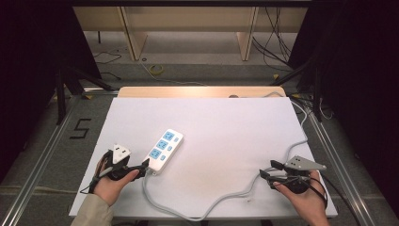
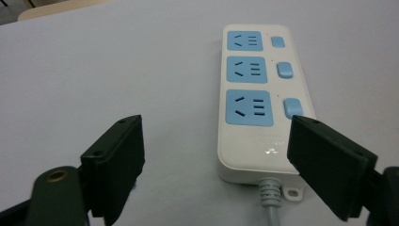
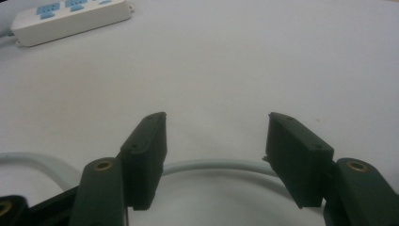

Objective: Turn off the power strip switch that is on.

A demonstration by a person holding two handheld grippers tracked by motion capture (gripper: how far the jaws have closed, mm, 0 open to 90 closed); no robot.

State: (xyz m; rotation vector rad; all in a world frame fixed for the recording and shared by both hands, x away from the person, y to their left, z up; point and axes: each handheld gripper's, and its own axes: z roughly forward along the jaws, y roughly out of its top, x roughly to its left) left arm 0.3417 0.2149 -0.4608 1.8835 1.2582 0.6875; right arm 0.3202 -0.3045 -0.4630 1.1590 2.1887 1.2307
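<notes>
A white power strip (image 1: 164, 145) with three blue sockets and blue switches lies left of centre on the white table, angled away to the right. Its grey cable (image 1: 221, 200) leaves the near end, snakes right and runs up the table's right side. My left gripper (image 1: 143, 165) is open at the strip's near end. In the left gripper view, the power strip (image 2: 259, 94) lies just ahead, its near right corner behind one pad of my left gripper (image 2: 216, 127). My right gripper (image 1: 268, 170) is open at the near right. In the right gripper view, my right gripper (image 3: 216, 122) straddles the cable (image 3: 211, 165) without pressing it.
The white table top (image 1: 226, 127) has a wooden edge (image 1: 197, 91) at the back. A black "5" (image 1: 80, 128) marks the floor at the left. Metal rails run along both sides, and wooden shelving (image 1: 188, 28) and loose floor cables stand beyond the table.
</notes>
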